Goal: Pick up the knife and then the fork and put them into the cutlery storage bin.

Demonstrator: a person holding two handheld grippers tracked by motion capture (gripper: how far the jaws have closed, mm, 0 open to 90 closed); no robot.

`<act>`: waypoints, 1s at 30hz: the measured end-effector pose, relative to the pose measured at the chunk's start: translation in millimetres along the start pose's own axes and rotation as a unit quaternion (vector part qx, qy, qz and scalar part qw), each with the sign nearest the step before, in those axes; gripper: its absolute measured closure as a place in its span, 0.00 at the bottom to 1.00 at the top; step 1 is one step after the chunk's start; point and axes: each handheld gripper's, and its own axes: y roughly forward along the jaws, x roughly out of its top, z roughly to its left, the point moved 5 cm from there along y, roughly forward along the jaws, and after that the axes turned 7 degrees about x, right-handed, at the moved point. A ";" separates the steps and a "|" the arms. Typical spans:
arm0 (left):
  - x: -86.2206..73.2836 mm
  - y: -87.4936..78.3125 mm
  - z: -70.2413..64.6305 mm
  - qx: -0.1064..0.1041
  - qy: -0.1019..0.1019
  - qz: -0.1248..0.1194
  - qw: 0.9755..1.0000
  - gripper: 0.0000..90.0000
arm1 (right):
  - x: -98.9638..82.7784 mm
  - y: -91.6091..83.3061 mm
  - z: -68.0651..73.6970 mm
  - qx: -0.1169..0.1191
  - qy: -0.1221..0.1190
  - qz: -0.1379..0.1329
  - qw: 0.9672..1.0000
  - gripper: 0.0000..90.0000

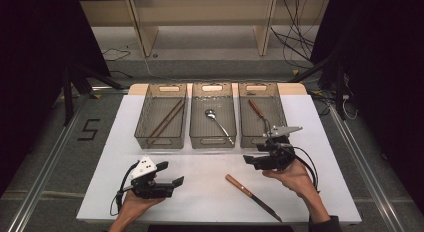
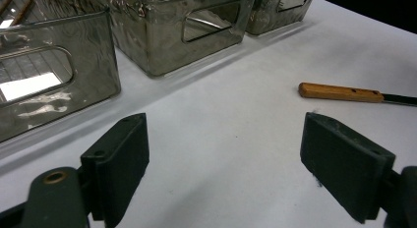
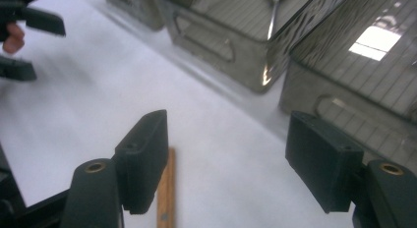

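A knife with a wooden handle (image 1: 250, 196) lies loose on the white table, blade toward the near right. My right gripper (image 1: 251, 162) hovers just above and behind it, jaws open and pointing left, nothing between them. In the right gripper view the gripper (image 3: 226, 159) stands open, with the knife handle (image 3: 166, 193) low beside its left jaw. My left gripper (image 1: 171, 173) sits at the near left, open and empty, pointing right. In the left gripper view the gripper (image 2: 221, 159) faces the knife (image 2: 339, 92) farther off.
Three clear bins stand in a row at the back: the left bin (image 1: 161, 117) holds chopsticks (image 1: 167, 121), the middle bin (image 1: 212, 117) a spoon (image 1: 217, 123), the right bin (image 1: 261, 117) another wooden-handled knife (image 1: 257, 110). The table's front edge is near both hands.
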 end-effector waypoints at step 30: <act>2.0 -6.8 0.0 -0.002 -0.001 -0.022 1.000 0.19 | -52.8 28.5 36.9 0.005 -0.018 0.132 0.991 0.48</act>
